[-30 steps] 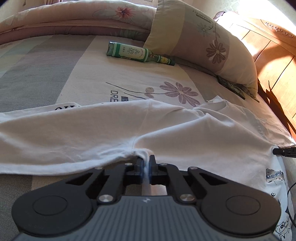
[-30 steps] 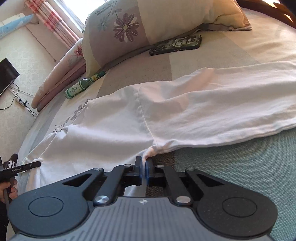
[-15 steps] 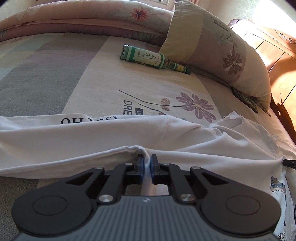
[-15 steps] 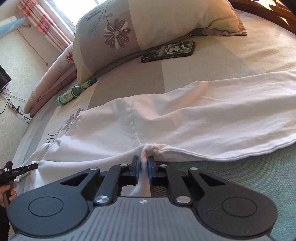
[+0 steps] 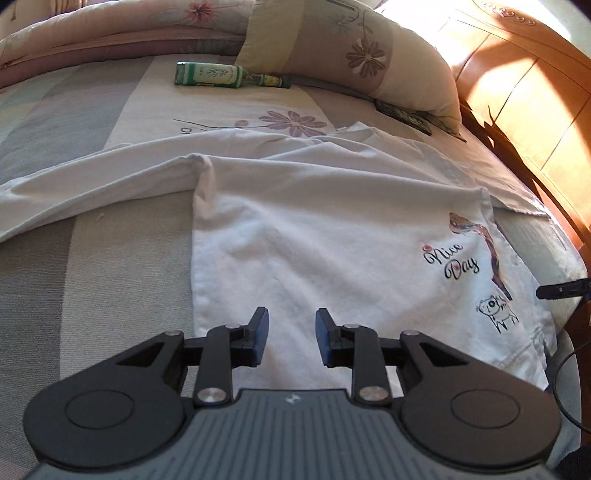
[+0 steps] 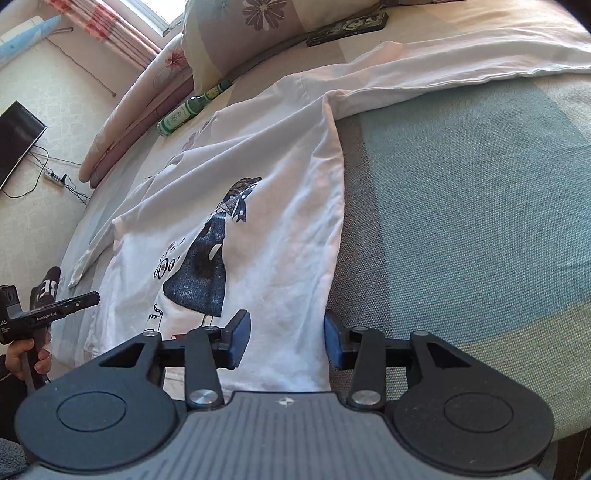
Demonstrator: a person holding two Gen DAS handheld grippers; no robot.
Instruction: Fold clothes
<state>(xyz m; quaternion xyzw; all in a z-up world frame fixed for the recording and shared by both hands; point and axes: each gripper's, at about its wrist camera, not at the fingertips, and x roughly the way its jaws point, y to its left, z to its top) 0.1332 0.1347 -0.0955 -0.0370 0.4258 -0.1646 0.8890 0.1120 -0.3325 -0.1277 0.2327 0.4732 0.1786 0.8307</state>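
White long-sleeve T-shirt [image 5: 332, 229] lies on the bed [image 6: 480, 206], print side up, ahead of and under both sets of fingers. First fold looks done: one side lies folded over the body, both sleeves run out sideways beyond the fingers. Left gripper [image 5: 288, 338] fingers spread and opening, nothing pinched, cloth just below them. Right gripper [image 6: 282, 343] same, astride the shirt's edge. Left to do, I'd say: sleeves in, other side, then fold in half

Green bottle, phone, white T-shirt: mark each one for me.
green bottle [image 5: 212, 75], left wrist view, on its label.
phone [image 6: 347, 24], right wrist view, middle of its patterned case.
white T-shirt [image 5: 332, 236], left wrist view, plain cloth of the body.
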